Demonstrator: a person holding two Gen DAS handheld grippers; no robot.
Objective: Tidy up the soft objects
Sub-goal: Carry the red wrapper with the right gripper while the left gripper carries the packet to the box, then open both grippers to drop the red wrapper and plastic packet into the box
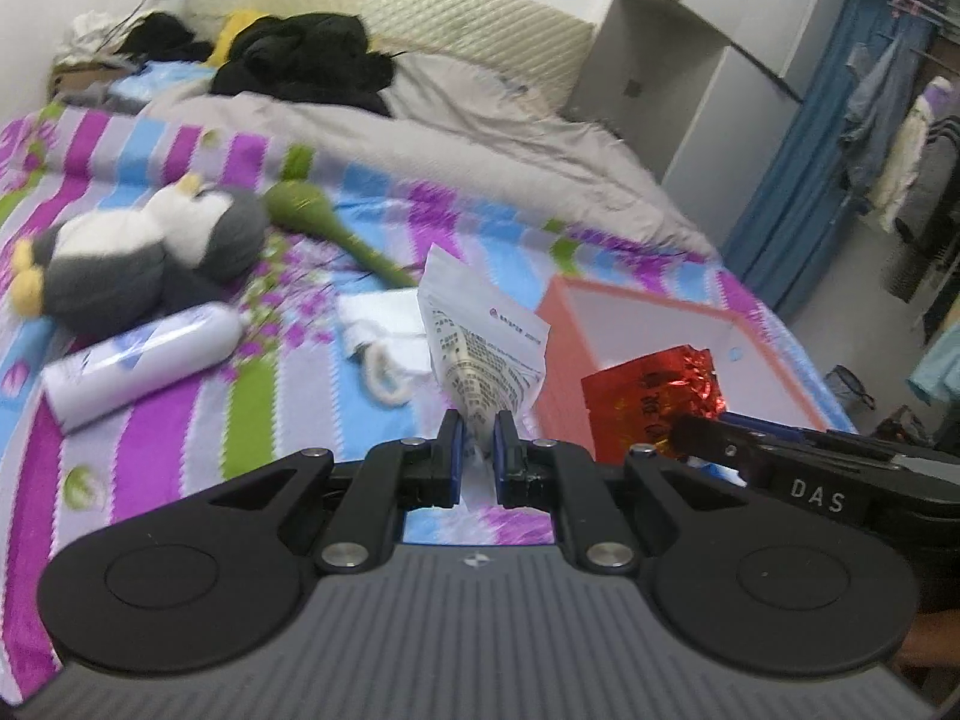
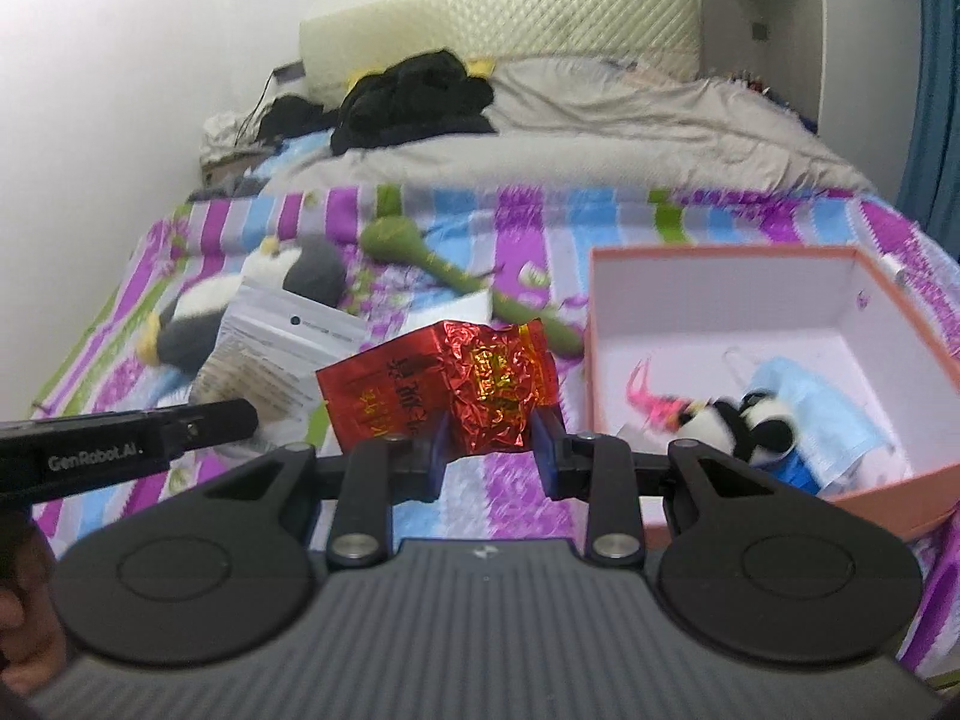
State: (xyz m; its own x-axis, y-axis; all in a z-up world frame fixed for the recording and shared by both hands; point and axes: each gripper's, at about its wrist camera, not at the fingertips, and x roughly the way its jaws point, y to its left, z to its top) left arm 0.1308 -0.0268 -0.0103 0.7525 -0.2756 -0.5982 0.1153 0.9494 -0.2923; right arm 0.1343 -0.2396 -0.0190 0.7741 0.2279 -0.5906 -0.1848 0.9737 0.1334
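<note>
Both grippers carry packets above a striped bedspread (image 2: 498, 498): the right gripper (image 2: 492, 438), jaws clamped on the lower edge of a crinkled red foil packet (image 2: 444, 384), holds it just left of an open pink box (image 2: 708, 255), while the left gripper (image 1: 478, 447) has its jaws pinched on the bottom of a white printed pouch (image 1: 480, 342) near the box's left wall. Inside the box lie a small panda toy (image 2: 744, 420) and a blue face mask (image 2: 822, 408). To place the packet well, it likely should be carried right over the rim and let go low, clear of the panda. Farther left on the bed rest a white cylinder (image 1: 144, 360), a grey penguin plush (image 1: 138, 252) and a green plush (image 1: 324, 216); beyond, a grey duvet (image 1: 480, 120).
</note>
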